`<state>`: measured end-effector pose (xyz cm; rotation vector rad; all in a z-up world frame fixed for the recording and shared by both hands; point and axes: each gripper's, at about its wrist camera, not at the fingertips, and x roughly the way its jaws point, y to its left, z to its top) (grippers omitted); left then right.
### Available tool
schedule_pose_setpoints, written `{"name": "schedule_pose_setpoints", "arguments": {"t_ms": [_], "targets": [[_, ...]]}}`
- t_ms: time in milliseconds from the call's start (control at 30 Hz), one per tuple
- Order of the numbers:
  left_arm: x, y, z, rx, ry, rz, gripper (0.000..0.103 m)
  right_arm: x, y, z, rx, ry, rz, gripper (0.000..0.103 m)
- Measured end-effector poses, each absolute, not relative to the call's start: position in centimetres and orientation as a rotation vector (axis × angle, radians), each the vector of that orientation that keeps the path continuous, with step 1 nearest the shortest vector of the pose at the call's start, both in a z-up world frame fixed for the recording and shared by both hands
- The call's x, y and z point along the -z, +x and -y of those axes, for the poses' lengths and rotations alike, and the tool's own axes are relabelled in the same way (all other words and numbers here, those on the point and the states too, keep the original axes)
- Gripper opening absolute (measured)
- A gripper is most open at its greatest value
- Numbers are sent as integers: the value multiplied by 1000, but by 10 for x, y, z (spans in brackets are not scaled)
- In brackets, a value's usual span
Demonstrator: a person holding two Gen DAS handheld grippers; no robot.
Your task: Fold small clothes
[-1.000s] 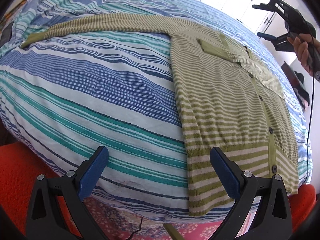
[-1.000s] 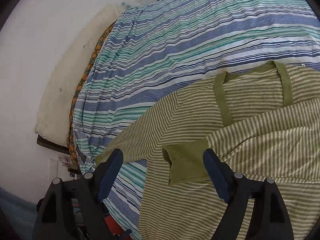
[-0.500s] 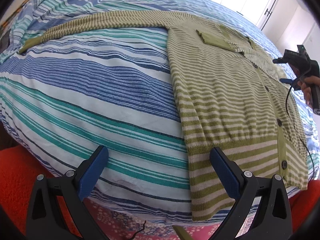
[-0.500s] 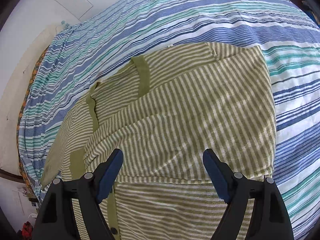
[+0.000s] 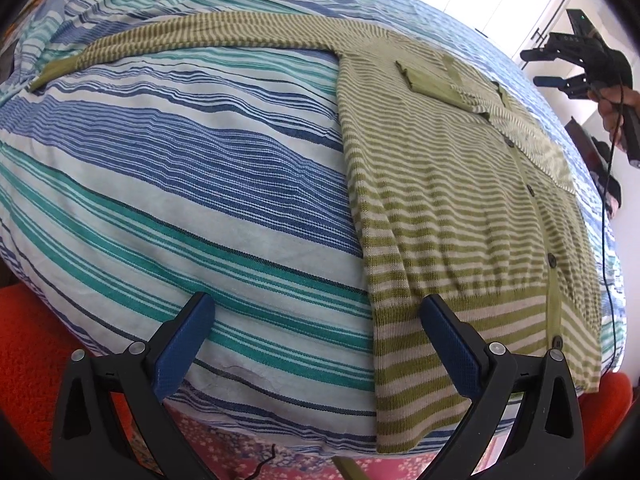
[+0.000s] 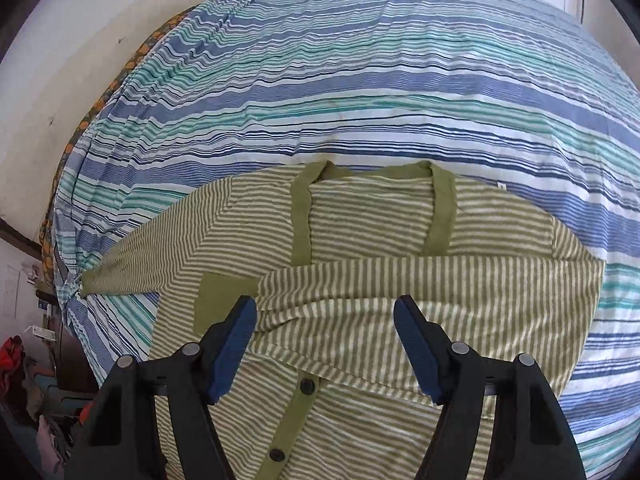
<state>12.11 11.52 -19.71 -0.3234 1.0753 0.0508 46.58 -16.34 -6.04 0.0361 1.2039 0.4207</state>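
Observation:
A green-and-cream striped buttoned cardigan [image 5: 460,200] lies flat on the striped bedsheet [image 5: 180,184]. One sleeve [image 5: 192,36] stretches out to the left; the other sleeve [image 6: 420,292] is folded across the chest, its plain green cuff [image 5: 428,82] lying on the front. My left gripper [image 5: 316,320] is open and empty, low at the bed's near edge by the cardigan's hem. My right gripper [image 6: 324,320] is open and empty above the folded sleeve; it also shows in the left wrist view [image 5: 560,68], held in the air at the far right.
The bed's edge drops to an orange-red rug [image 5: 28,344] and a pink floral cloth [image 5: 248,448]. A white wall and headboard side [image 6: 60,80] lie left of the bed. Clutter [image 6: 24,380] sits on the floor at the lower left. White closet doors [image 5: 492,4] stand behind.
The right gripper has swung back above the cardigan's chest, now facing the neckline; half a second ago it was lower at the cardigan's right side. The left gripper has stayed put.

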Motion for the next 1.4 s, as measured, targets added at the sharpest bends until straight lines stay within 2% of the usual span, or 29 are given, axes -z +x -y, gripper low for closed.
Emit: {"name": "schedule_pose_setpoints", "arguments": {"t_ms": [67,233,433,467,500,533,767,900,933,967,1167,1300,1400], "targets": [[198,123,-116,-51,-329,-1080,102,67,482,127,-454,-87,-1229,48],[198,123,-118,-47,-346,-1083,102,128,487,51,-509,-495,-1322,43],[200,124,-118,-36,-342,-1091,102,176,472,11,-612,-731,-1328,42],[200,124,-119,-36,-344,-1092,102,182,471,9,-622,-738,-1348,36],[200,125,-119,-35,-348,-1094,102,184,468,6,-647,-747,-1357,10],[200,126,-119,-35,-352,-1094,102,183,464,2,-645,-793,-1329,3],[202,130,-119,-42,-348,-1097,102,146,463,-2,-577,-740,-1180,3],[202,130,-118,-43,-339,-1096,102,160,466,-3,-538,-674,-1218,7],[202,129,-117,-43,-339,-1096,102,161,469,2,-531,-629,-1258,15],[202,129,-117,-42,-338,-1096,102,159,471,7,-525,-579,-1277,18],[201,129,-117,-46,-341,-1096,102,116,452,51,-655,-29,-1251,19],[201,129,-118,-45,-345,-1095,102,135,437,39,-601,-42,-1242,19],[200,127,-119,-38,-350,-1092,102,179,429,29,-537,78,-1401,23]]}}
